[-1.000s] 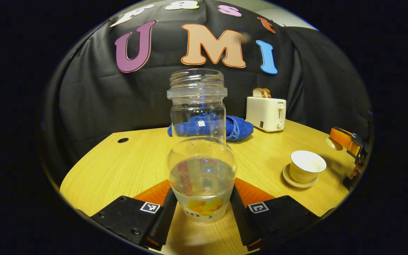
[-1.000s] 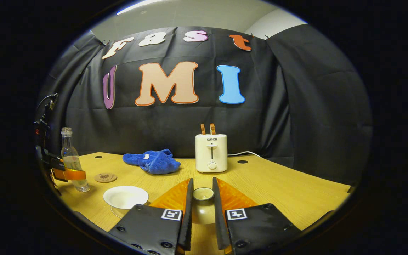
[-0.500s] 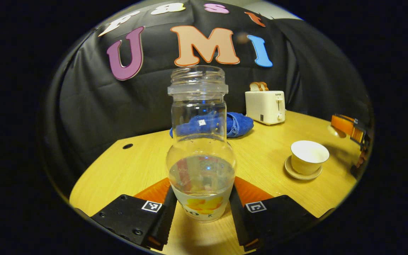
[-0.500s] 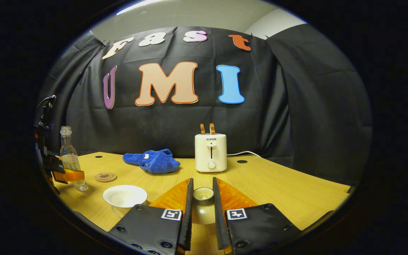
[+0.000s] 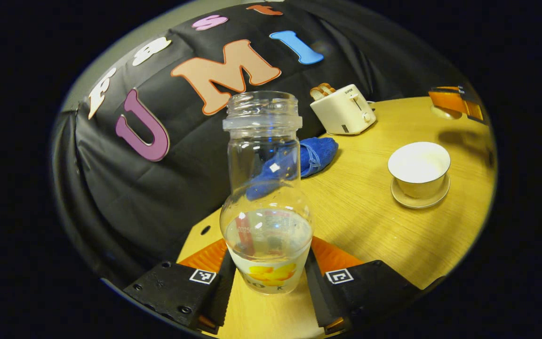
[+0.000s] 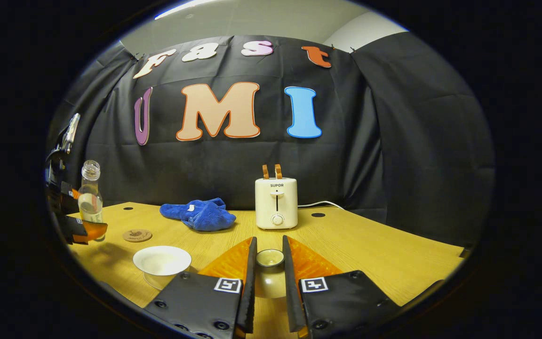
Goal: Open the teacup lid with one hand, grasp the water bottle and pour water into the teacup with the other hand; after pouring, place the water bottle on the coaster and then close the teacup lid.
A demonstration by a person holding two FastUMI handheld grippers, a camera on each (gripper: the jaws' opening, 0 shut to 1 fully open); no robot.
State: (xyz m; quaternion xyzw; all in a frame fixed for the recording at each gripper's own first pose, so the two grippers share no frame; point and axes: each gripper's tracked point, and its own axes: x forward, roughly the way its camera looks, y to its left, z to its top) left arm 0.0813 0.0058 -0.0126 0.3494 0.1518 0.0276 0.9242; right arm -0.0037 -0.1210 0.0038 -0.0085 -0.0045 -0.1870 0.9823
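Gripping the bottle (image 5: 265, 197) above the table (image 5: 384, 235), the left gripper (image 5: 267, 282) tilts; the right gripper (image 6: 269, 282) clamps the lid (image 6: 270, 258) beside the open teacup (image 6: 162, 261).

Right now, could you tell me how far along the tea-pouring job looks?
Done: the teacup stands open, its lid clamped in the right gripper. In hand: the left gripper grips the uncapped water bottle, tilted and off the table, short of the cup. Left: pouring, setting the bottle on the coaster, closing the lid.
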